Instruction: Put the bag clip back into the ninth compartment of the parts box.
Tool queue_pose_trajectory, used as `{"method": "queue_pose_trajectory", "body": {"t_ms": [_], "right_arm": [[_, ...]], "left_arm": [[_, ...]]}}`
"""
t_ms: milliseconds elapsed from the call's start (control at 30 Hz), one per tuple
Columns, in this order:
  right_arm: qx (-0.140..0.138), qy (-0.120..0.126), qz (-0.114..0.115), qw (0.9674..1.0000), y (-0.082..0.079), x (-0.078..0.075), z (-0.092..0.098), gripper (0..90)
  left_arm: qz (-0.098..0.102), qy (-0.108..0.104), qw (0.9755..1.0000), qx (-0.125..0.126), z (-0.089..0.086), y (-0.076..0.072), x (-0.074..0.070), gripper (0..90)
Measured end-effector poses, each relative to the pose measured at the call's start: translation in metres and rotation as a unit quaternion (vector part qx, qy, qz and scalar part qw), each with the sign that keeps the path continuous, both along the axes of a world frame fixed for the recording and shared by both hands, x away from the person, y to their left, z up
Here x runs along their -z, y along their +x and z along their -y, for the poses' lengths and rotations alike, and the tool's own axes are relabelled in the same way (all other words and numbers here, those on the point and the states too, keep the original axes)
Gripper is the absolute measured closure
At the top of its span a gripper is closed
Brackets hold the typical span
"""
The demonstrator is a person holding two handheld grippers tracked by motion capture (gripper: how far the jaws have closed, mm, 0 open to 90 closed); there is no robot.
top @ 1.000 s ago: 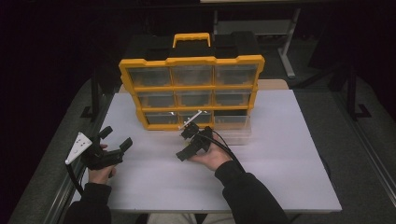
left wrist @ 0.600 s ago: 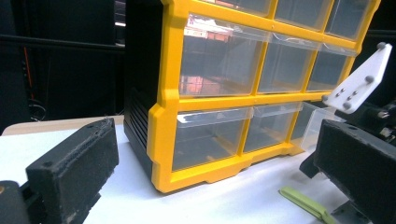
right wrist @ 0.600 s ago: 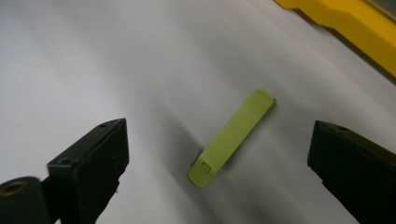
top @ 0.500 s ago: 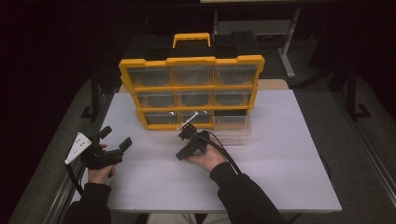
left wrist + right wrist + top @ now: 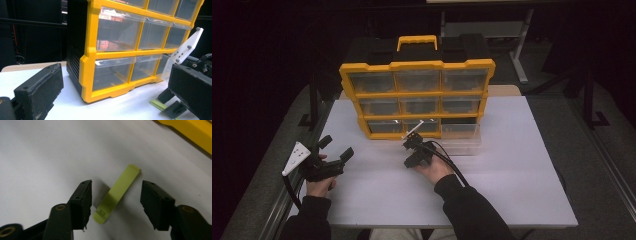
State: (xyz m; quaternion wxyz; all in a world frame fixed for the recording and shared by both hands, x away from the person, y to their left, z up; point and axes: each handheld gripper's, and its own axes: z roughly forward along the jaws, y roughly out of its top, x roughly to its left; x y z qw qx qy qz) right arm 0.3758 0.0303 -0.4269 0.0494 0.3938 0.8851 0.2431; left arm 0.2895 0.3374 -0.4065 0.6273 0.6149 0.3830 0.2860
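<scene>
High view, bench: a white-topped bench [image 5: 512,180] carries a yellow-framed drawer cabinet with clear plastic drawers and a black body [image 5: 417,95] at its far middle.
High view, drawer: the cabinet's lower right clear drawer [image 5: 460,136] stands pulled out toward the near side.
High view, right claw: the right claw [image 5: 414,152] sits just near of the cabinet's bottom row, pointing down at the bench; the strip under it is too small to make out here.
High view, left claw: the left claw [image 5: 334,149] is held at the near left, well apart from the cabinet, jaws parted, carrying nothing.
Left gripper view, cabinet: the cabinet fills the far side, and a thin yellow-green flat plastic strip [image 5: 157,104] lies on the bench at the right, under the other claw.
Left gripper view, own jaws: spread wide, with only bench between them.
Right gripper view, strip: the strip lies flat on the white surface between the two black jaws, touching neither, one end pointing toward the cabinet's yellow edge.
Right gripper view, claw state: agape, straddling the strip.
Step in hand: probably the approach to picking up the strip.
Next move calls for: lowering until the tips meet the bench, then closing across the strip's narrow width; a flat thin piece may slip, so the tips need to catch its edges.
</scene>
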Motion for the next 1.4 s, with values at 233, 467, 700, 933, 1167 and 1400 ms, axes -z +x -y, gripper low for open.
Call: {"method": "queue_pose_trajectory", "body": {"t_ms": [233, 467, 700, 933, 1167, 1400], "right_arm": [[-0.010, -0.015, 0.006, 0.9998, -0.002, -0.001, -0.002, 70.2], [-0.012, -0.016, 0.001, 0.9998, -0.003, -0.002, -0.001, 76.9], [-0.016, 0.003, -0.014, 0.9998, -0.003, -0.009, 0.003, 77.0], [-0.025, 0.034, -0.025, 0.9988, -0.007, -0.018, 0.006, 77.1], [-0.034, 0.034, -0.023, 0.9986, -0.013, -0.031, 0.013, 77.1], [-0.034, 0.050, -0.026, 0.9978, -0.014, -0.041, 0.022, 77.0]], "left_arm": [[-0.001, 0.001, 1.0000, 0.000, 0.000, 0.000, 0.000, 0.0], [-0.002, 0.003, 1.0000, -0.001, 0.000, 0.001, 0.001, 0.0], [-0.002, 0.001, 1.0000, -0.001, 0.000, 0.001, 0.001, 0.0], [-0.001, 0.002, 1.0000, 0.002, 0.000, 0.001, 0.001, 0.0], [0.000, -0.005, 1.0000, -0.001, -0.001, 0.000, 0.001, 0.0], [-0.003, -0.007, 1.0000, 0.000, -0.002, 0.001, 0.002, 0.0]]}}
